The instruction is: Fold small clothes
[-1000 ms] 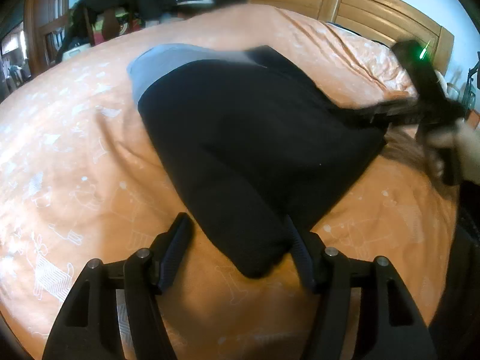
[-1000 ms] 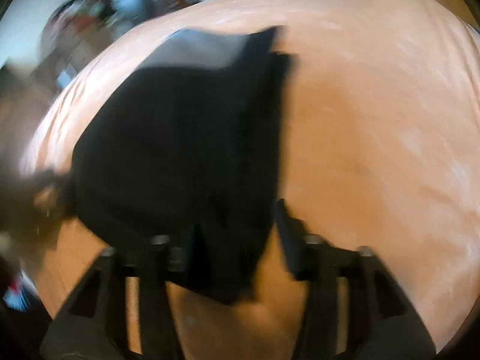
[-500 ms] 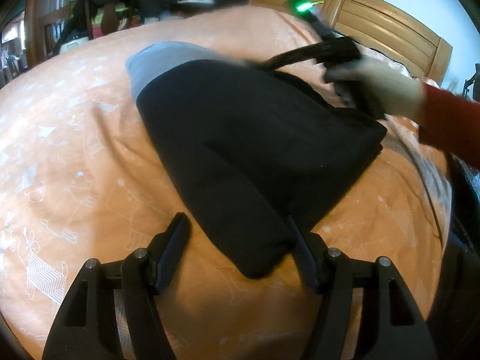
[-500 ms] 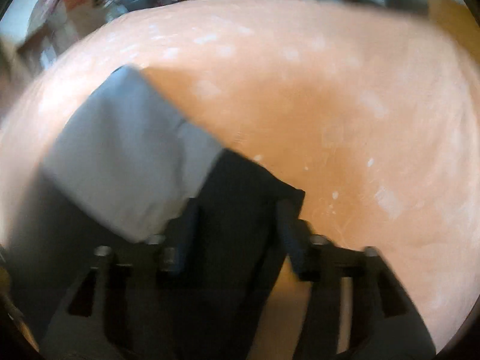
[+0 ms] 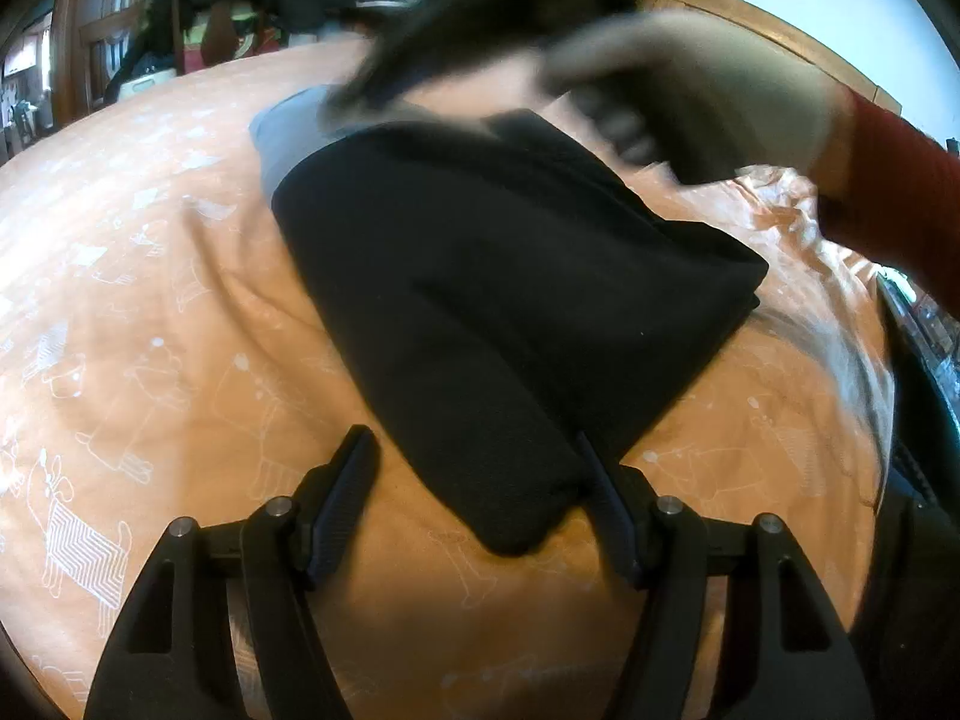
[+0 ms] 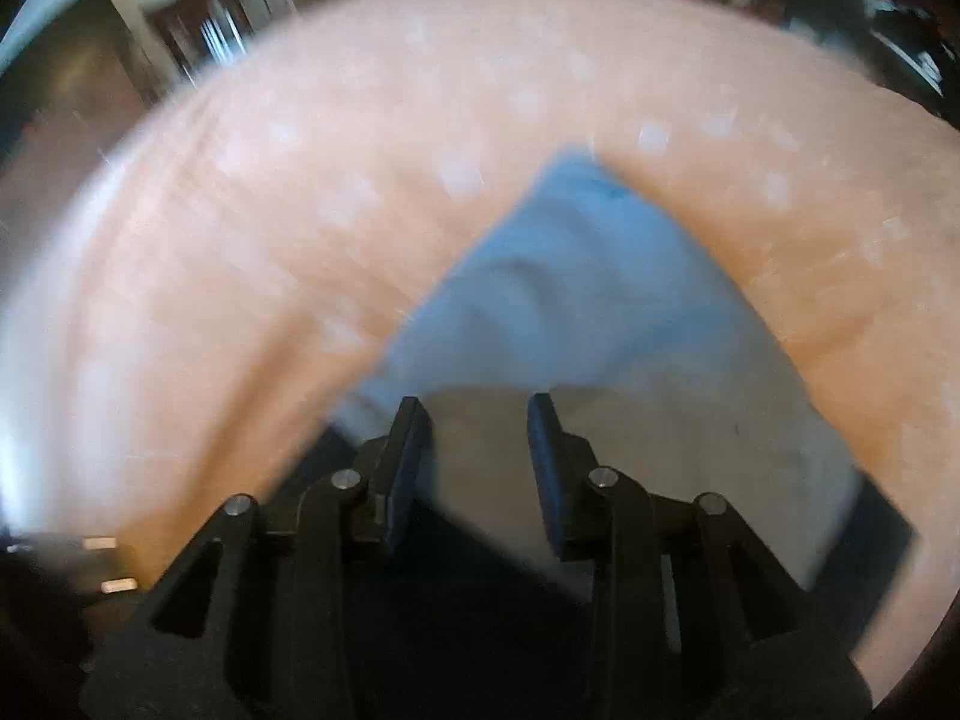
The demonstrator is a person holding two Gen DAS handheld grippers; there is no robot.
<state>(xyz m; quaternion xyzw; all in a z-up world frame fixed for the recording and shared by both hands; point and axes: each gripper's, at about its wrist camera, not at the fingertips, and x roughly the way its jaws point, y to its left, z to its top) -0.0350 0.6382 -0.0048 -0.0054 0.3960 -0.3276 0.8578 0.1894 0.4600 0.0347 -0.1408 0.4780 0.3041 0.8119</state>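
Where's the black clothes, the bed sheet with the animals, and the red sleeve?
black clothes (image 5: 510, 312), left wrist view, middle of the folded cloth
bed sheet (image 5: 150, 312), left wrist view, bare orange part
red sleeve (image 5: 900, 192), left wrist view, forearm part

Matte black plastic on both tools. On the left gripper (image 5: 474, 495), two long flat fingers (image 5: 345, 495) with finely ribbed inner pads, hinged on linkage arms with round silver pivot pins; below, broad black struts with triangular cut-outs. Same build on the right gripper (image 6: 477, 468): flat dark pads, four silver pins in a row, slotted struts. In the left wrist view, blurred, a hand (image 5: 690, 90) in a pale beige knit glove, then a red ribbed sleeve (image 5: 900, 198) from the wrist to the frame edge
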